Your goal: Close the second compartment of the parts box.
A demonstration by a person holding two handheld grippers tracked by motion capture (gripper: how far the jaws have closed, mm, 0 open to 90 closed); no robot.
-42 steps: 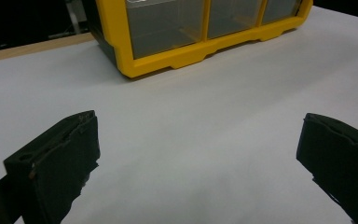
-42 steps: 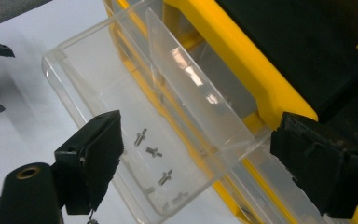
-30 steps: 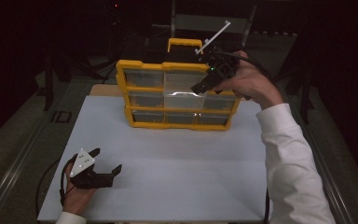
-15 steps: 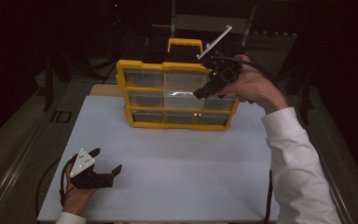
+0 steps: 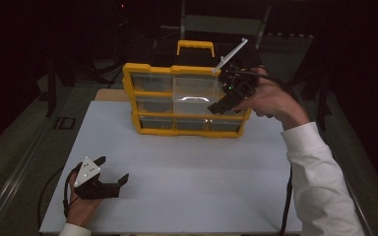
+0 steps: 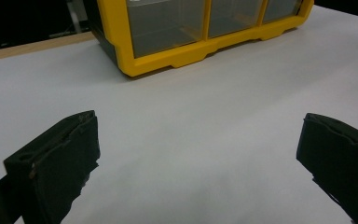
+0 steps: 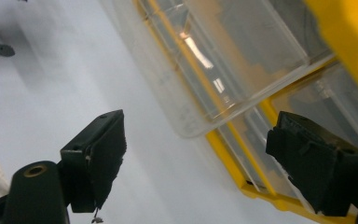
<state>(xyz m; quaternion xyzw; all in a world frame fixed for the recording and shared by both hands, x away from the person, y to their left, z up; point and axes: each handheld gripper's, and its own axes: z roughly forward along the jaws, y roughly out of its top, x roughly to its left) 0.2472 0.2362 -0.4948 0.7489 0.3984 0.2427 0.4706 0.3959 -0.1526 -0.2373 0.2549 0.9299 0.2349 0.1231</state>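
Near the top centre of the high view, we are working at the yellow drawer cabinet [image 5: 182, 101], where a clear drawer [image 7: 223, 70] is sitting partly pulled out. We are holding the right gripper [image 5: 226, 98] at its front, fingers [image 7: 93, 154] apart. We are resting the left gripper [image 5: 109, 172], fingers apart, at lower left on the white tabletop [image 5: 202, 172]. Pulling carelessly risks tipping the unbraced cabinet.
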